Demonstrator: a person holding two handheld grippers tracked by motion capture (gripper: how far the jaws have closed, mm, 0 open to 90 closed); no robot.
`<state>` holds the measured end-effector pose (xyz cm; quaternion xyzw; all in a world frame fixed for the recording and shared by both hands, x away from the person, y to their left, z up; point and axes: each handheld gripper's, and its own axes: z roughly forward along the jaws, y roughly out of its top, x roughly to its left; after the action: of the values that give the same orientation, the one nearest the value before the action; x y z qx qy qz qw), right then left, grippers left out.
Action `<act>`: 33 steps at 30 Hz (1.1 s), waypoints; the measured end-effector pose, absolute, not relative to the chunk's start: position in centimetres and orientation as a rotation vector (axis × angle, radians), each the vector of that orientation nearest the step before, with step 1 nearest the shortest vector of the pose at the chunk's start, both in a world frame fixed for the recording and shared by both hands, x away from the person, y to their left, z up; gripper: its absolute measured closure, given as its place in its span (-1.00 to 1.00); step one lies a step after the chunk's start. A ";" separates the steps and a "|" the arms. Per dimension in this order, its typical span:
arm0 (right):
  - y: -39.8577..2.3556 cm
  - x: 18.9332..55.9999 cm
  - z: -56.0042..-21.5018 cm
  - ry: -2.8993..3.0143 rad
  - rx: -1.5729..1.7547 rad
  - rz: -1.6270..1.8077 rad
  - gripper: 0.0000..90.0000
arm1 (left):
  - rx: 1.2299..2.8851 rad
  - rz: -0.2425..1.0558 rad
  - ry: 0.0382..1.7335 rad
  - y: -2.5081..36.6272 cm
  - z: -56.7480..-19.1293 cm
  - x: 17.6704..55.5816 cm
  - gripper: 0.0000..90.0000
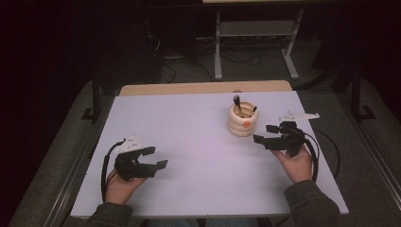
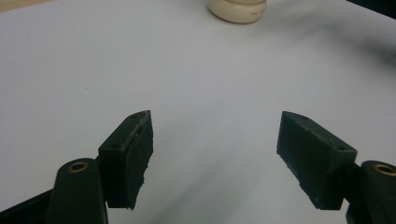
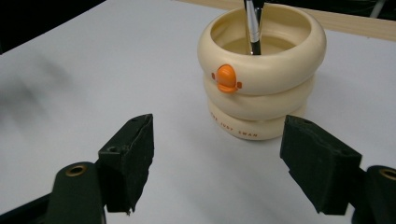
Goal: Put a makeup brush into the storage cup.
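A cream ringed pot with an orange beak on its side stands right of the table's middle, upright; it appears close up in the right gripper view as the pot. Dark-handled brushes stick out of it, one shown as a brush. My right gripper is open just right of the pot, jaws pointing toward it, nothing between them. My left gripper is open at the table's left front with nothing in it. The pot's base lies far ahead of it.
The white tabletop lies on a wooden table whose edge shows at the back. A metal frame and cables stand on the dark floor beyond. Each gripper trails a black cable.
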<state>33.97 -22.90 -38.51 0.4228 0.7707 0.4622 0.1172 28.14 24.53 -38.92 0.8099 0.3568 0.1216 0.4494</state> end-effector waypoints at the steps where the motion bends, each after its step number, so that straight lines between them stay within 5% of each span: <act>1: -22.9 33.8 -38.6 2.254 1.233 1.359 -0.46 | 2.003 0.303 0.881 24.6 -38.9 28.1 -0.41; 33: -22.3 30.9 -40.5 2.271 1.171 1.364 -0.55 | 1.997 0.318 0.886 25.1 -39.0 27.8 -0.47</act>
<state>30.94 -22.31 -40.49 0.4014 0.7782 0.4673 0.1223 27.78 25.07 -39.01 0.8077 0.3583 0.1287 0.4503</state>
